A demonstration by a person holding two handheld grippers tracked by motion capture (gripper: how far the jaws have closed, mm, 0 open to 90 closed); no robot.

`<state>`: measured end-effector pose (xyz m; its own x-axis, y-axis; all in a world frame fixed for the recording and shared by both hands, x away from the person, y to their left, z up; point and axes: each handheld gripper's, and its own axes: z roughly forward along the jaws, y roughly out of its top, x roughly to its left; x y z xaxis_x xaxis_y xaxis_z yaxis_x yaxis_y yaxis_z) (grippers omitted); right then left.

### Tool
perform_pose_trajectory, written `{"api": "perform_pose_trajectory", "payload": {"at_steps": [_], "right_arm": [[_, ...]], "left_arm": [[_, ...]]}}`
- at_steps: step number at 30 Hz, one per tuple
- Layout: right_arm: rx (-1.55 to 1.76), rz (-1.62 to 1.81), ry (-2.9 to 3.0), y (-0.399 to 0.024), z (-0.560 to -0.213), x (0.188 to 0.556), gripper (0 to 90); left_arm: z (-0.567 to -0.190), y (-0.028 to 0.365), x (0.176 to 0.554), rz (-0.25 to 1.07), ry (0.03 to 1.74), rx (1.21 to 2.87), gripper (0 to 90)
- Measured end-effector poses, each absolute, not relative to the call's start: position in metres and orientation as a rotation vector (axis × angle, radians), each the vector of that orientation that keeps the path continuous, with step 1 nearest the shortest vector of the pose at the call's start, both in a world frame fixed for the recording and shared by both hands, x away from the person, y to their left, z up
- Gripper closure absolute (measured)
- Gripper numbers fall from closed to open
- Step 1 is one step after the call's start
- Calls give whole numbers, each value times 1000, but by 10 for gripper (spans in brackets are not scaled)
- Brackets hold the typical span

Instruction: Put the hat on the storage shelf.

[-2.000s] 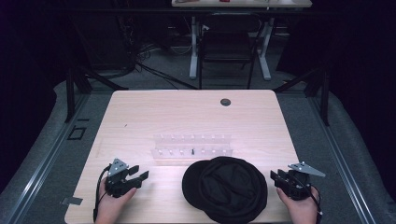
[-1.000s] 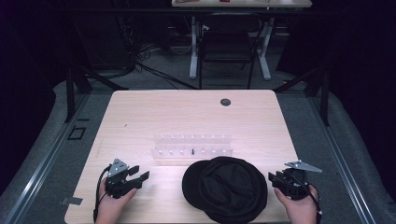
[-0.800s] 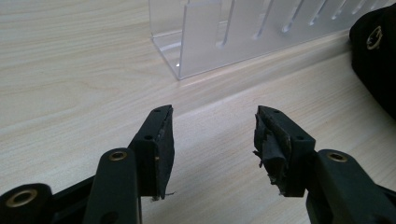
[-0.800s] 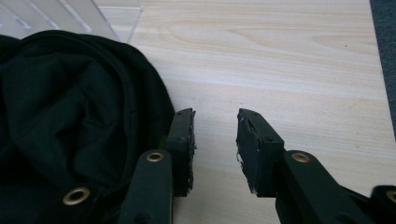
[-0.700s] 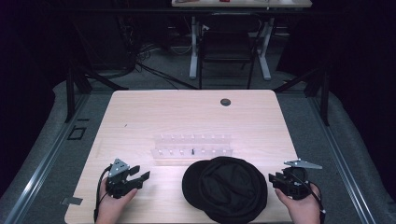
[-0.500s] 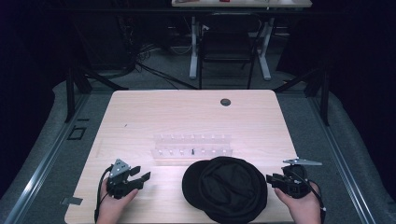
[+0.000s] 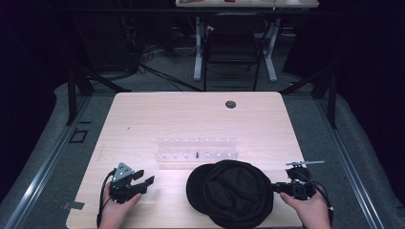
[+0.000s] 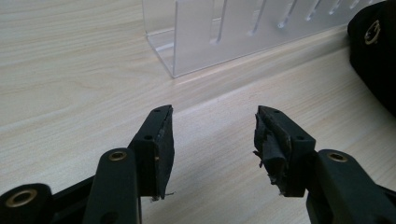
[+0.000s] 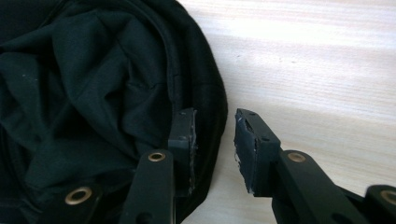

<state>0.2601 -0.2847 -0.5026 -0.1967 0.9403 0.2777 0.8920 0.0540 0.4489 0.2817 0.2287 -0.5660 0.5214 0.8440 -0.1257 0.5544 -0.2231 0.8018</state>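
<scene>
Right tongs point(image 9: 215, 140): your jaws had just been narrowing and stood part open, straddling the rim of the black cap point(image 9: 93, 93); one jaw lay over the lining inside, the other outside over bare wood. You had the rim in the gap, but the pads did not look pressed on it.
Left tongs point(image 8: 210, 140): yours stood wide open with nothing between them, pointed along the counter point(image 8: 70, 70) toward the clear rack point(image 8: 196, 32), apart from it.
Cap position: from above, the black cap point(image 7: 231, 193) lay upside down near your edge of the counter point(image 7: 191, 119), just in front of the clear rack point(image 7: 197, 149), with your right tongs point(image 7: 277, 187) at its right rim and your left tongs point(image 7: 143, 180) well to its left.
Risk, thin bite: you held only the outer rim edge, so a close here could have pinched one layer and let the soft cloth slip out on the lift.
Risk, drag: a pull before a firm close would likely have slid the cap across the wood.
Risk, rack: a swing forward with the limp cap could have knocked the light rack behind it.
</scene>
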Motion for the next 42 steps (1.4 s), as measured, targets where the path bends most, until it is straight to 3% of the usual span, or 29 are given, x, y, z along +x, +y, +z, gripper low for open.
{"api": "perform_pose_trajectory", "payload": {"at_steps": [11, 26, 42], "right_arm": [[2009, 801, 2262, -284, -508, 268, 731], [2117, 797, 2324, -287, -525, 277, 723], [2135, 850, 2364, -289, -524, 280, 862]], "left_arm": [[-567, 228, 281, 431, 1147, 1913, 477], [-566, 228, 281, 426, 1143, 1929, 476], [-567, 227, 281, 429, 1144, 1924, 476]]}}
